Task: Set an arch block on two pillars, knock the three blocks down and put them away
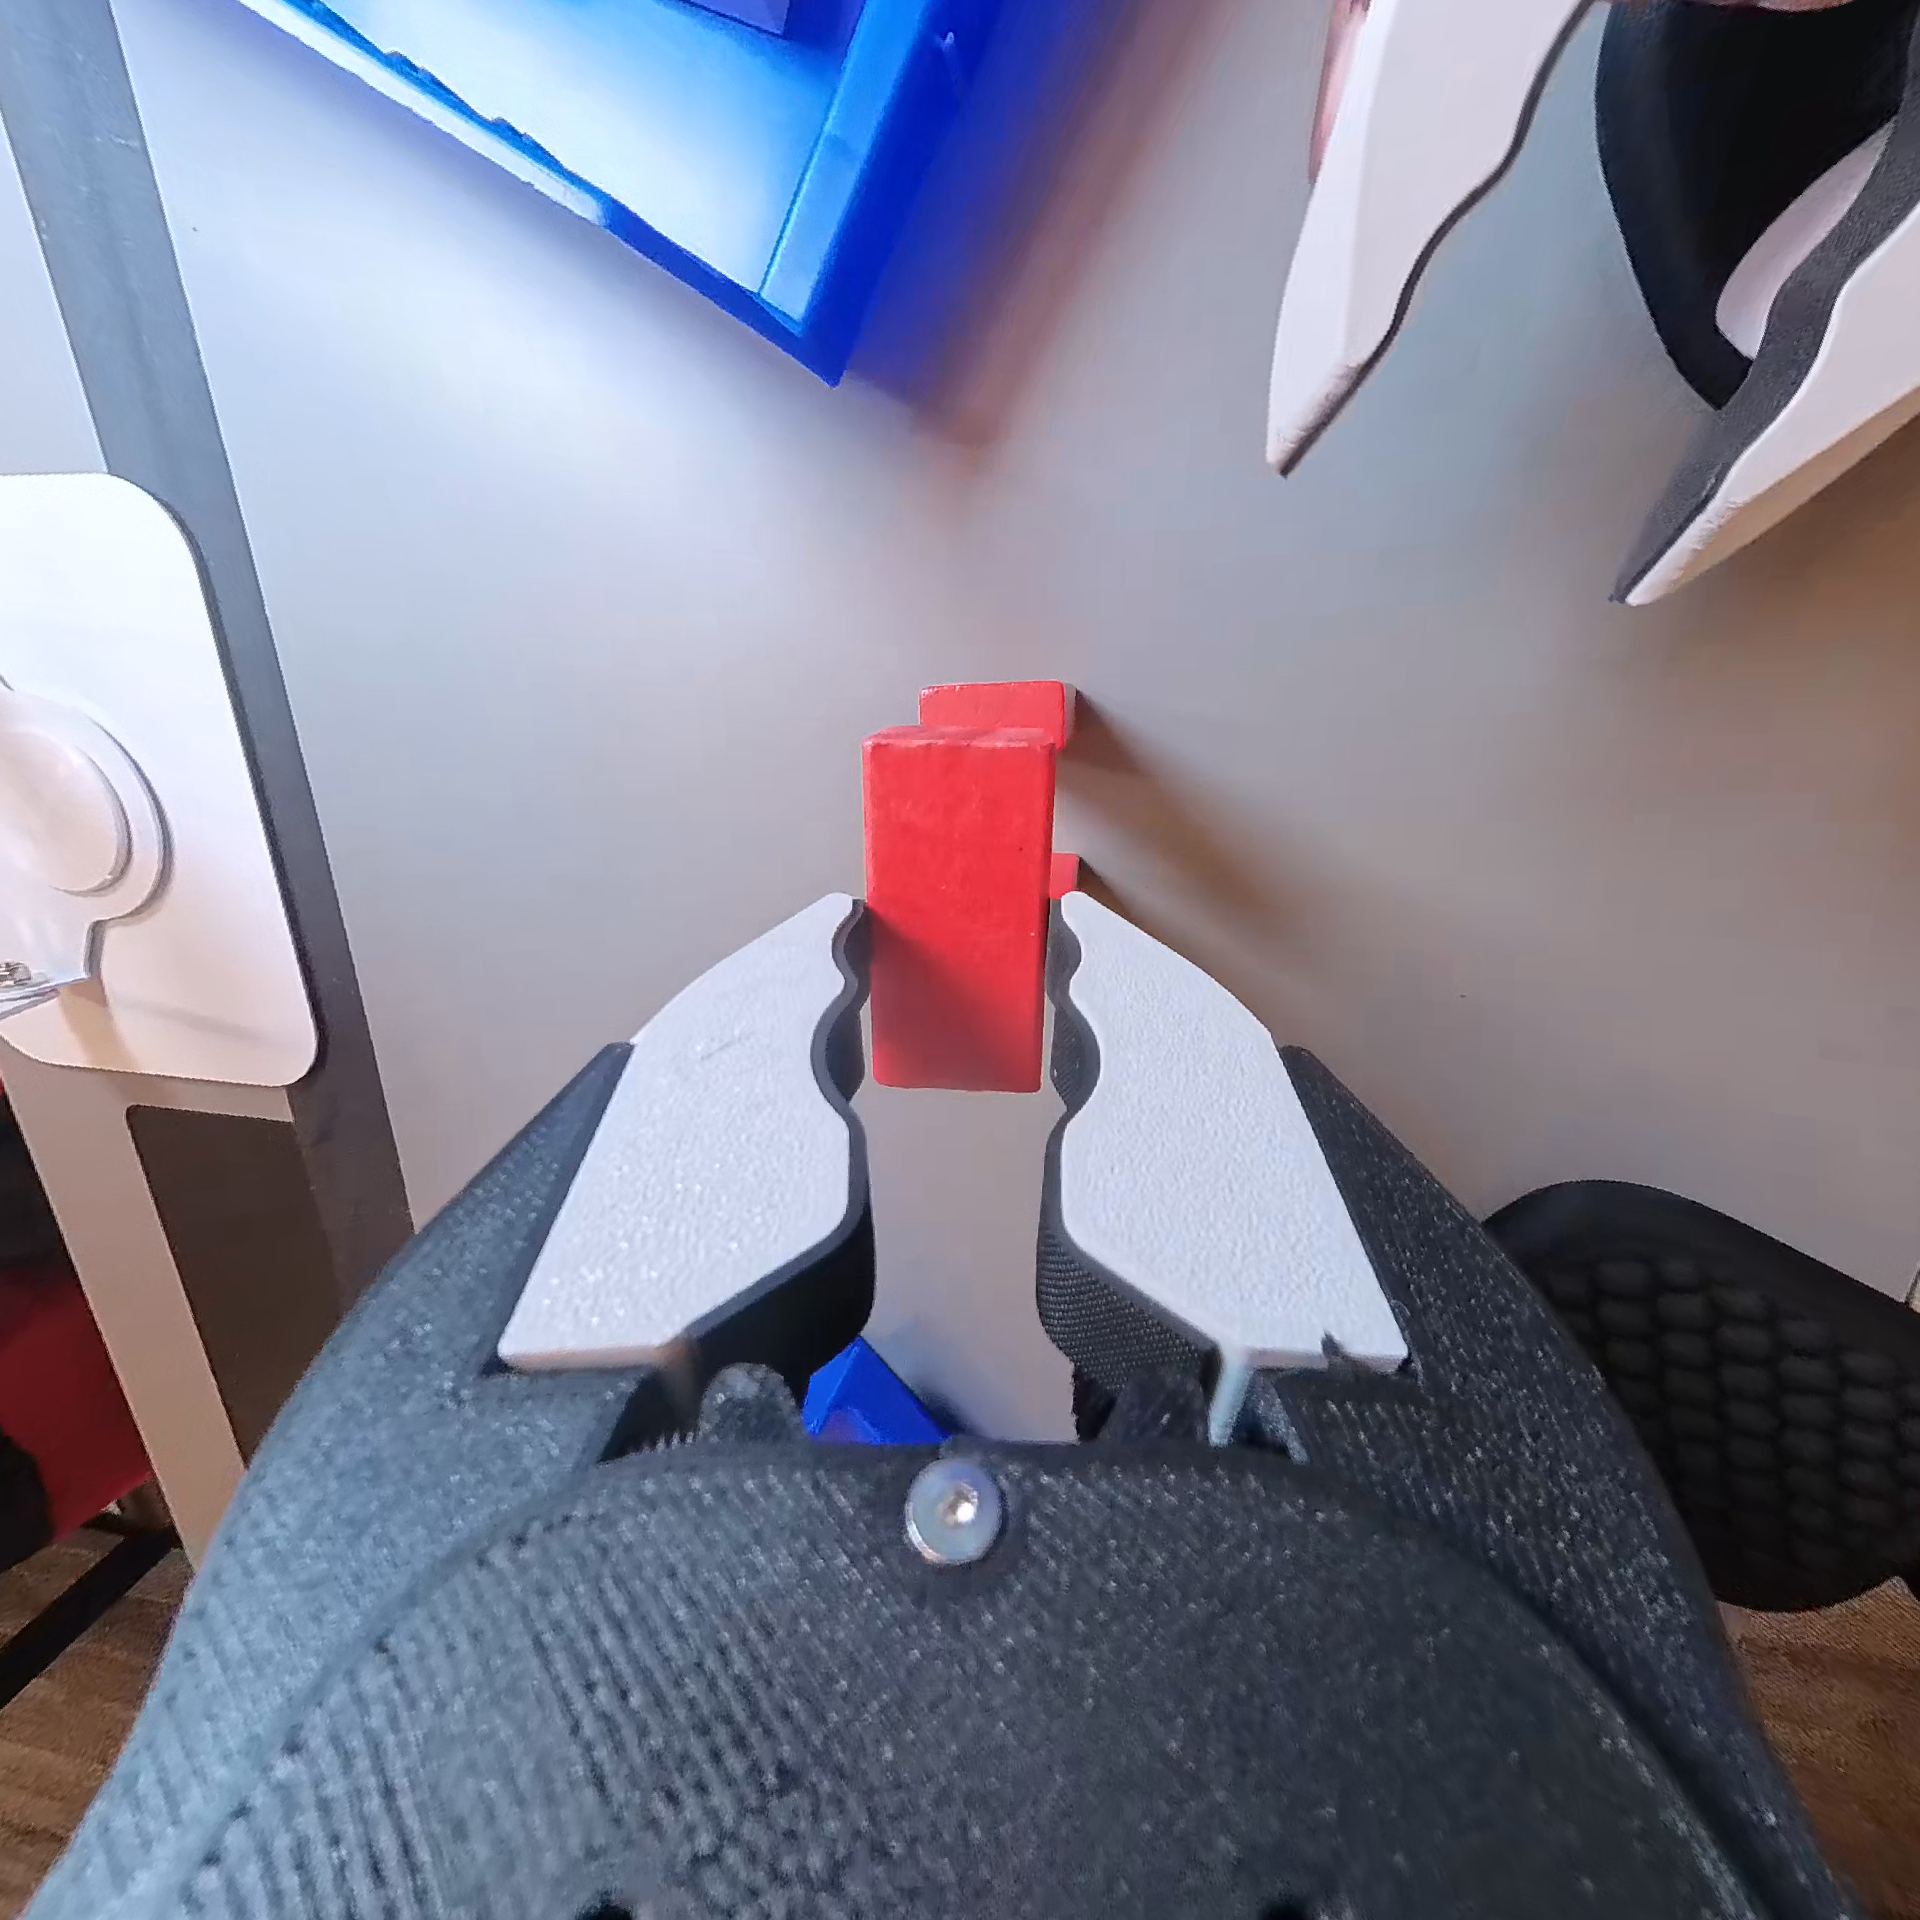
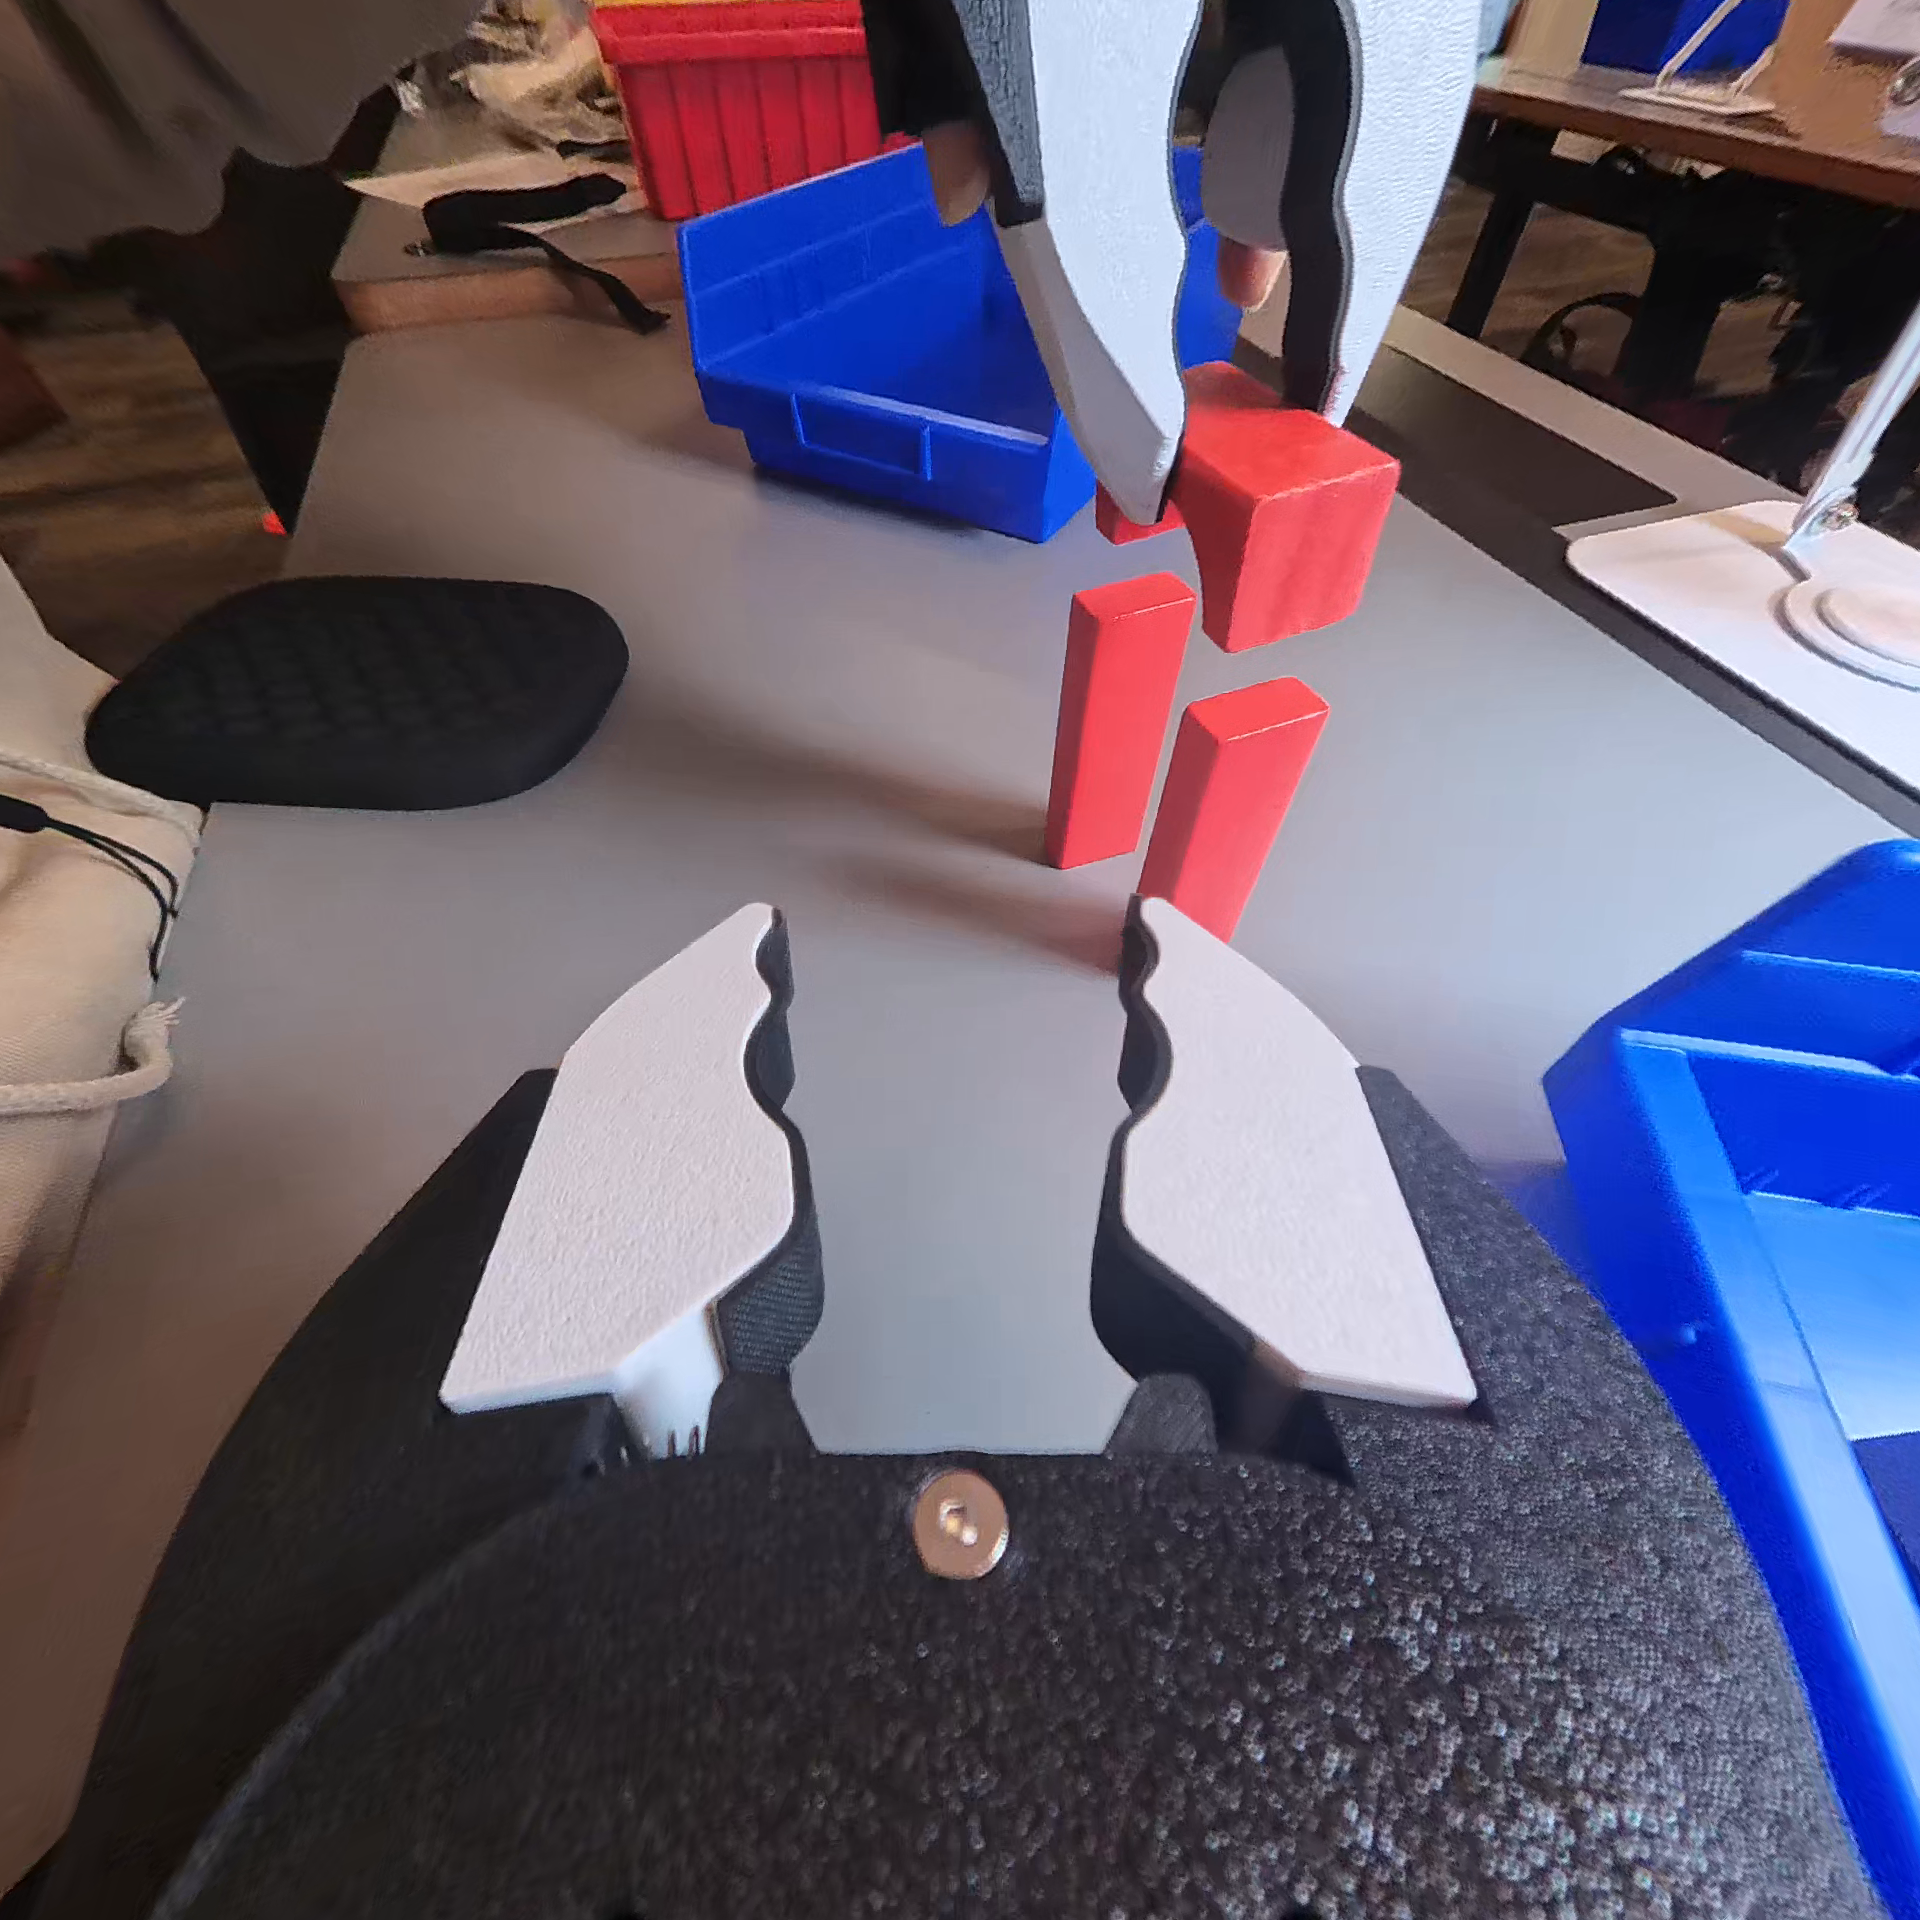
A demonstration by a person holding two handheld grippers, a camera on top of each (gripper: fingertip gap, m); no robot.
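My left gripper (image 1: 956,914) is shut on a red arch block (image 1: 956,821) and points down at the grey table. In the right wrist view the left gripper (image 2: 1242,447) holds the arch block (image 2: 1288,540) just above two red pillars, the far one (image 2: 1122,717) and the near one (image 2: 1231,810), both upright and close together. The arch is not touching them. In the left wrist view the far pillar top (image 1: 997,707) peeks out beyond the arch. My right gripper (image 2: 956,935) is open and empty, low over the table just in front of the pillars. It also shows in the left wrist view (image 1: 1455,530).
A blue bin (image 2: 883,364) stands behind the pillars, also in the left wrist view (image 1: 831,208). Another blue bin (image 2: 1766,1143) is at the near right. A red bin (image 2: 738,104) is at the back. A black pad (image 2: 364,696) lies left, a white lamp base (image 2: 1714,582) right.
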